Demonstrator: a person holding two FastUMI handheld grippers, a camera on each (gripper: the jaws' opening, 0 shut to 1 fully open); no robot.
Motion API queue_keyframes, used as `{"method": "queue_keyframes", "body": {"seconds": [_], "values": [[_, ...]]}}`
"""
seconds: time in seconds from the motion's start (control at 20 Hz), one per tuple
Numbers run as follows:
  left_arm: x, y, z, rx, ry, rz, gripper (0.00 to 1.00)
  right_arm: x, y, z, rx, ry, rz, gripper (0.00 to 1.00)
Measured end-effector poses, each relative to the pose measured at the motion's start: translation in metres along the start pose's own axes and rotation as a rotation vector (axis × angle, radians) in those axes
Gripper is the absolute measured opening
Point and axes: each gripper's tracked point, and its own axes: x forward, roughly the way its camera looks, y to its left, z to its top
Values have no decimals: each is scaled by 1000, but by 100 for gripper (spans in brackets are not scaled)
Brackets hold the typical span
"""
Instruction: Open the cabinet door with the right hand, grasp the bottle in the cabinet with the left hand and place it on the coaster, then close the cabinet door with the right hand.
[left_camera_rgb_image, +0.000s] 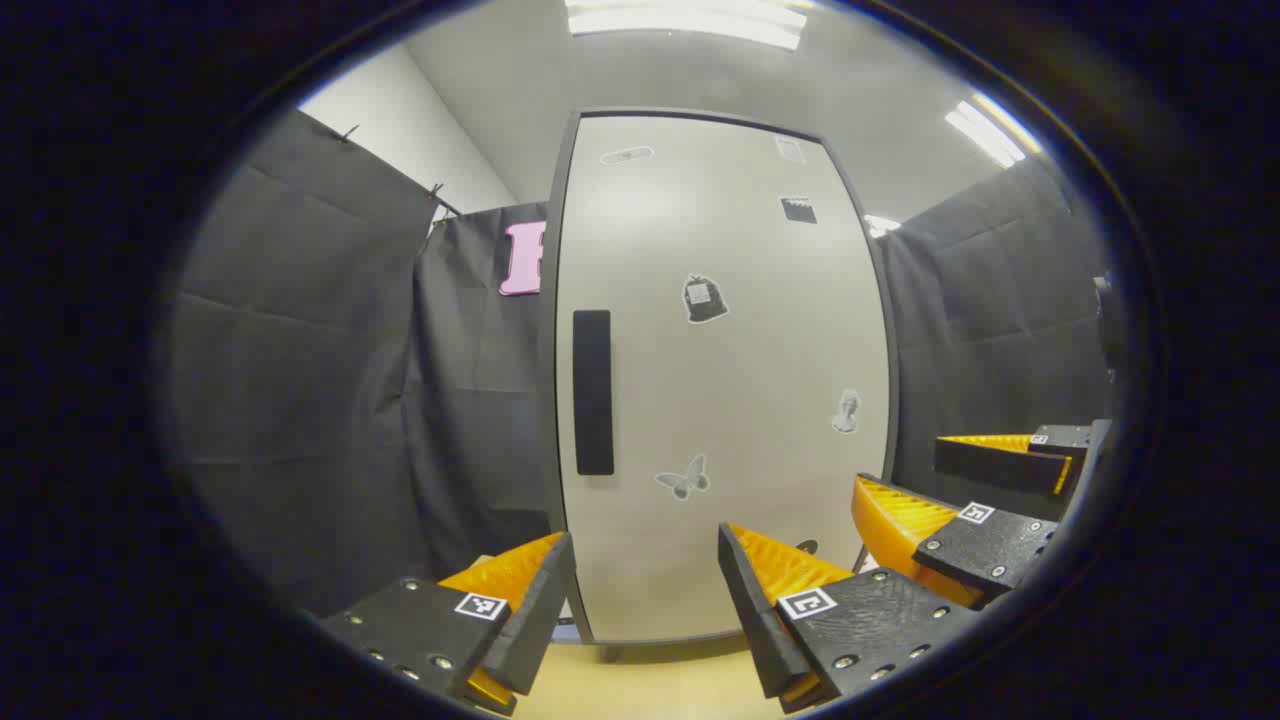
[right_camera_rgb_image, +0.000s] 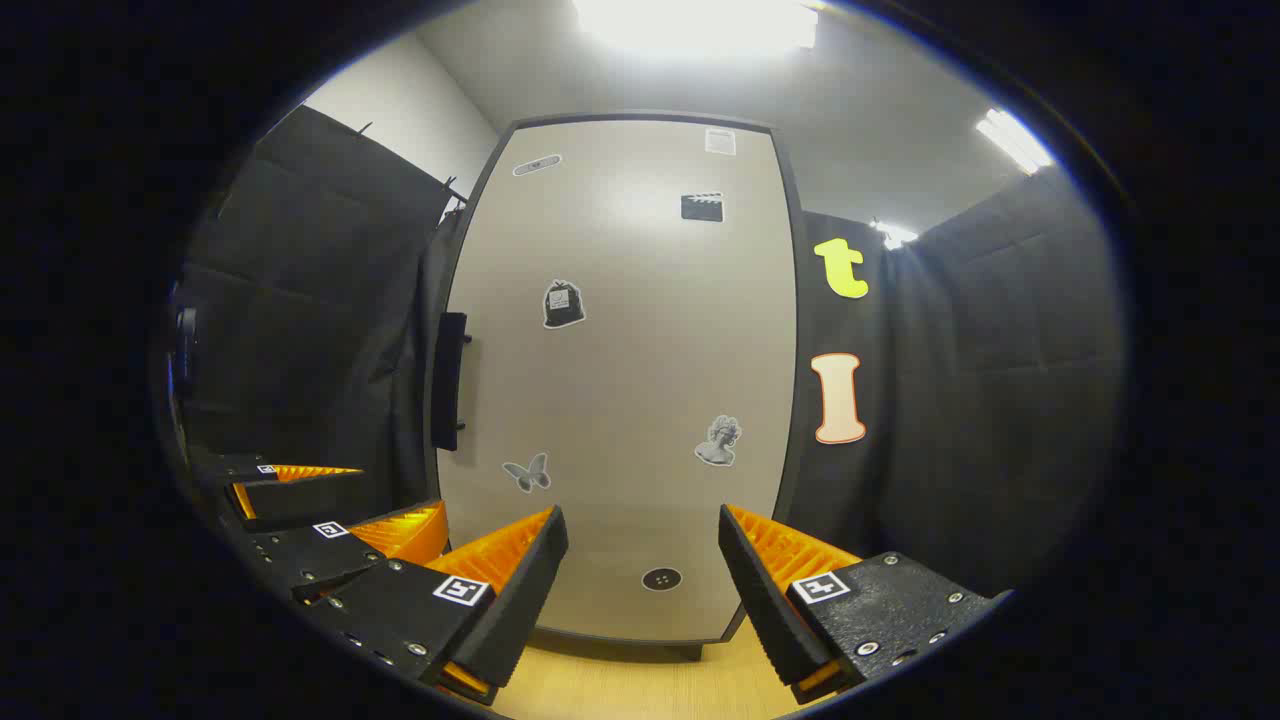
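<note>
Left gripper and right gripper both hover with fingers spread wide, holding nothing — above the wooden tabletop. Beyond, the cabinet door stands closed, its black handle untouched.

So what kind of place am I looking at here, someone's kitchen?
Probably not a kitchen: it looks like a staged recording booth. Black cloth hangs as walls around one pale cabinet door dotted with stickers, standing on a wooden surface under bright ceiling lights.

The pale wooden table carries the closed grey cabinet.
</note>
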Motion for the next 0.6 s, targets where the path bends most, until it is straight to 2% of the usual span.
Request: {"method": "queue_keyframes", "body": {"seconds": [0.15, 0.25, 0.35, 0.6], "values": [[-3, 5, 9, -9, -27, 13, 82, 0, 1, 10, 0, -24, -7, 96], [-5, 7, 13, -12, -35, 14, 84, -3, -3, 13, 6, -25, -16, 95], [-8, 6, 15, -17, -39, 5, 82, -6, -9, 14, -1, -23, -33, 95], [-14, 4, 20, -30, -45, -7, 84, -9, -20, 18, 21, -4, -58, 95]]}}
